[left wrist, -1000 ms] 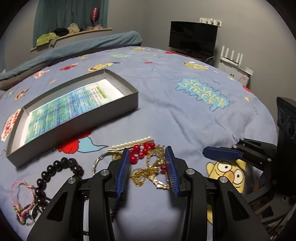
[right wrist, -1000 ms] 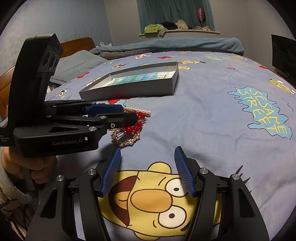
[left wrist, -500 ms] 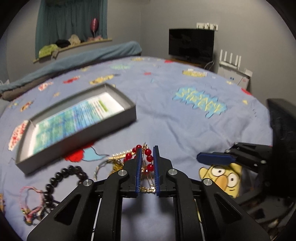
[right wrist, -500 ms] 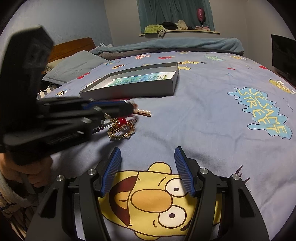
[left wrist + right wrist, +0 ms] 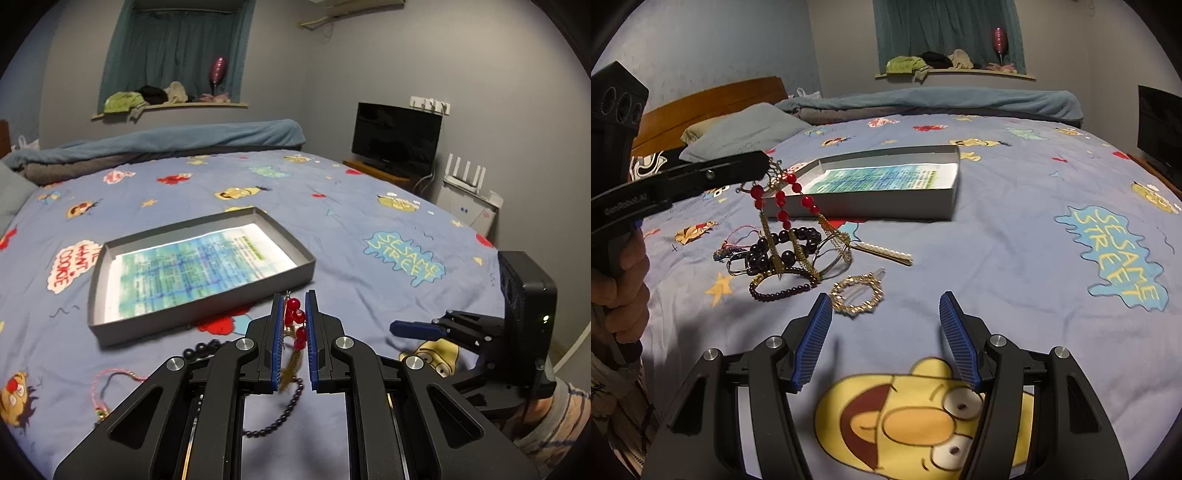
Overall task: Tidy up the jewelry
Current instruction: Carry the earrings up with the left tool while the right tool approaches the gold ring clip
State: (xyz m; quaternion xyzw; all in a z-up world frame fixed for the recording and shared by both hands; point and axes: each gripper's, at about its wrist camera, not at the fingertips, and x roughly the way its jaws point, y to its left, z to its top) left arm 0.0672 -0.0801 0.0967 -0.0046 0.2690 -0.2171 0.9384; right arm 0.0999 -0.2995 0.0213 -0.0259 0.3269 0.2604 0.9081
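Observation:
My left gripper (image 5: 293, 306) is shut on a gold chain necklace with red beads (image 5: 294, 313), lifted above the bedsheet. In the right wrist view the left gripper (image 5: 753, 170) holds the necklace (image 5: 781, 206) so its chains hang down to the jewelry pile. A grey open box (image 5: 199, 308) lined with printed paper lies just beyond it (image 5: 868, 208). My right gripper (image 5: 886, 299) is open over the sheet, nothing between its fingers, and it also shows at the right of the left wrist view (image 5: 413, 326).
On the sheet lie a black bead bracelet (image 5: 783, 240), a gold ring bracelet (image 5: 857, 293), a pearl hair clip (image 5: 886, 253), a dark small-bead strand (image 5: 779, 293) and a pink cord bracelet (image 5: 107, 380). A TV (image 5: 397, 138) stands beyond the bed; a pillow (image 5: 738, 133) lies at its head.
The left gripper closed on the red-bead necklace and rose with it toward the box, so the chain now hangs off the pile. The right gripper stayed open and shifted only slightly.

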